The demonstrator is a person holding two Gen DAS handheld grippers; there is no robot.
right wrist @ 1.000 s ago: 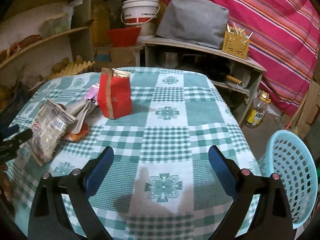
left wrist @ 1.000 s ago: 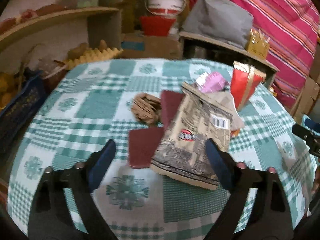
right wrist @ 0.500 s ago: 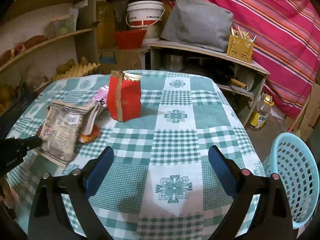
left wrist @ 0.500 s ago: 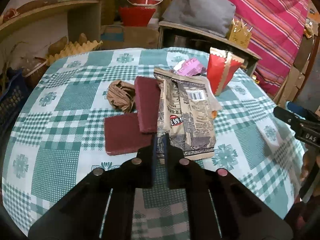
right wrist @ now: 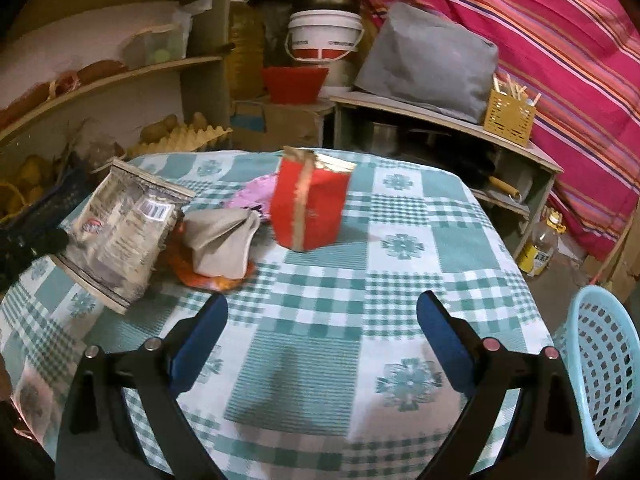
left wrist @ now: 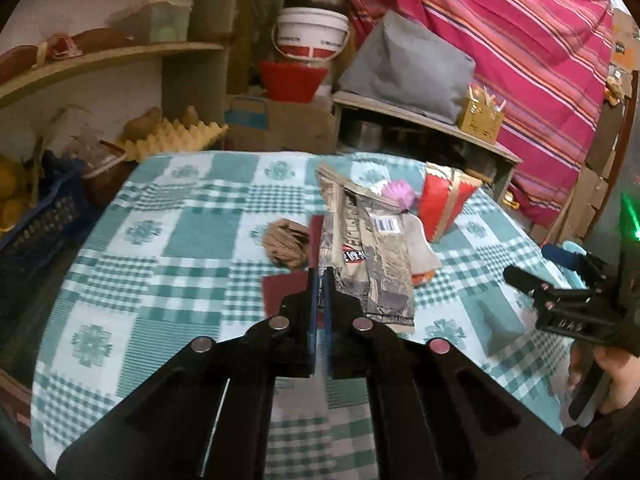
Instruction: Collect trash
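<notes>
Pinching the near corner of the bag (left wrist: 368, 256), left tongs (left wrist: 319, 280) were clamped on it, lifting it off the worktop (right wrist: 400, 216), likely for the basket (right wrist: 600, 368) at far right. Right tongs (right wrist: 322, 322) hung apart, empty.

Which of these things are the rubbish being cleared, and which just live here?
Part of the job: printed snack bag, red carton, crumpled brown paper, pink wrapper, blue basket.
Just lying about: white bucket, grey cushion, egg tray.
</notes>
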